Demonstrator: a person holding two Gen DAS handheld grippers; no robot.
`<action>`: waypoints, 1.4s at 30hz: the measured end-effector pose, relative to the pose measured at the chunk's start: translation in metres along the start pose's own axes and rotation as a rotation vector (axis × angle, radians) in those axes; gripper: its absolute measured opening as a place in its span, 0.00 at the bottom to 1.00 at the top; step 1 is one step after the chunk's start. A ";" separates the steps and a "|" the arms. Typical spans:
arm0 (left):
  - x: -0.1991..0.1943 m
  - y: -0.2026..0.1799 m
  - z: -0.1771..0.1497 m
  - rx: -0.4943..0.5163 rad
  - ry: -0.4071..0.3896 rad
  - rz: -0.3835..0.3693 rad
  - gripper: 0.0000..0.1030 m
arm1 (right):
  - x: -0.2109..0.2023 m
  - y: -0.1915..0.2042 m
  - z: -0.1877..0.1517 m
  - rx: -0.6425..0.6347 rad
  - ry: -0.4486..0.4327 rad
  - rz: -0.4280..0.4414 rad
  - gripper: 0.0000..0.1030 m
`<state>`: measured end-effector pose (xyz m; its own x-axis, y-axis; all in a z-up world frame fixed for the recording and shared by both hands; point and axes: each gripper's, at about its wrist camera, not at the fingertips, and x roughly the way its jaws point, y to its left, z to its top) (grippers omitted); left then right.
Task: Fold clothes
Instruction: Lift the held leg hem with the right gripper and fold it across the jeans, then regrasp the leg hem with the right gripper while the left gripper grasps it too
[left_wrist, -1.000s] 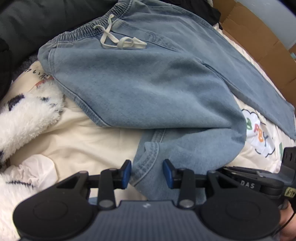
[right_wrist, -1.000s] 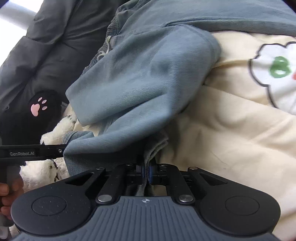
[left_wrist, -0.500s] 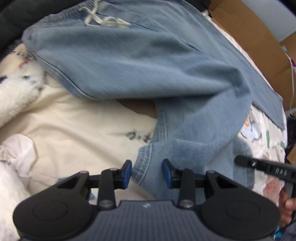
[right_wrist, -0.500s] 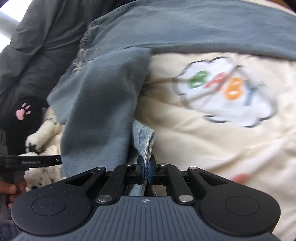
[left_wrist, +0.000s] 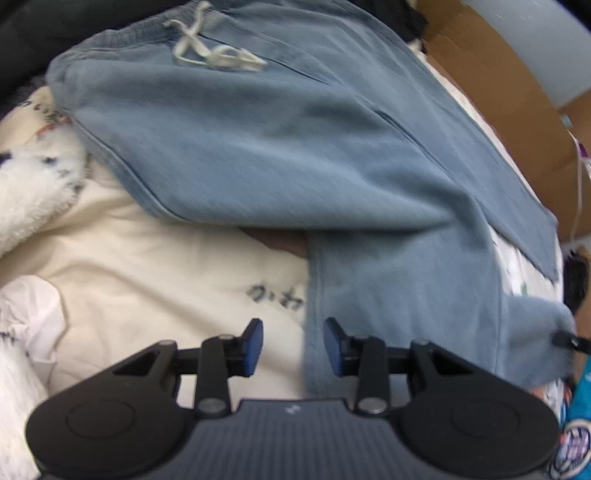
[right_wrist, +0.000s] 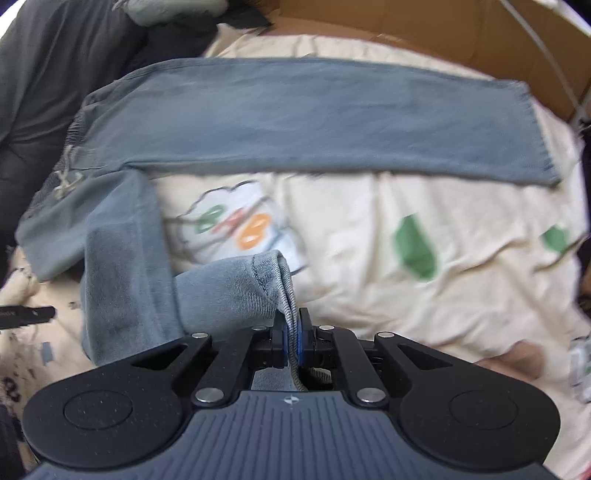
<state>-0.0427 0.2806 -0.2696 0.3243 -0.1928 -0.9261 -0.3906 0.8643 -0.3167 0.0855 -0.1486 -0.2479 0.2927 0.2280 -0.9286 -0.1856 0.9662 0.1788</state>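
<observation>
Jeans (left_wrist: 295, 147) of light blue denim lie spread on the cream bedsheet (left_wrist: 166, 277), and I see them from both wrist cameras. On my left camera the waistband with its white drawstring (left_wrist: 210, 51) is at 12 o'clock, and one leg comes down toward 5 o'clock, where its edge passes just between the blue pads of my left gripper (left_wrist: 293, 347). This gripper stands wide and holds nothing; the denim edge lies near the right pad, but I cannot tell if it touches. On my right camera the right gripper (right_wrist: 291, 338) is closed tight on the hem of that leg (right_wrist: 273, 273), and the cloth rises from the pads in a fold. The other leg (right_wrist: 332, 122) lies flat across the sheet from 10 o'clock to 2 o'clock. Between the two legs the sheet shows a printed cloud with coloured letters (right_wrist: 236, 221). A white fluffy thing with dark spots (left_wrist: 33, 192) lies at 9 o'clock on the left camera, and brown cardboard (left_wrist: 509, 96) stands at 2 o'clock behind the bed
</observation>
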 end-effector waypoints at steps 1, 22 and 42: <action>0.001 0.003 0.003 -0.014 -0.006 0.010 0.40 | -0.002 -0.006 0.004 -0.003 -0.001 -0.017 0.02; 0.010 0.017 0.023 -0.045 -0.038 0.084 0.50 | 0.006 -0.054 0.009 0.056 0.036 -0.228 0.38; 0.018 0.014 0.010 -0.032 -0.002 0.065 0.50 | 0.060 0.022 -0.072 -0.134 0.206 0.037 0.54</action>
<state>-0.0335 0.2935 -0.2886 0.2990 -0.1360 -0.9445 -0.4383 0.8597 -0.2625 0.0311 -0.1226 -0.3229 0.0883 0.2208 -0.9713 -0.3196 0.9298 0.1823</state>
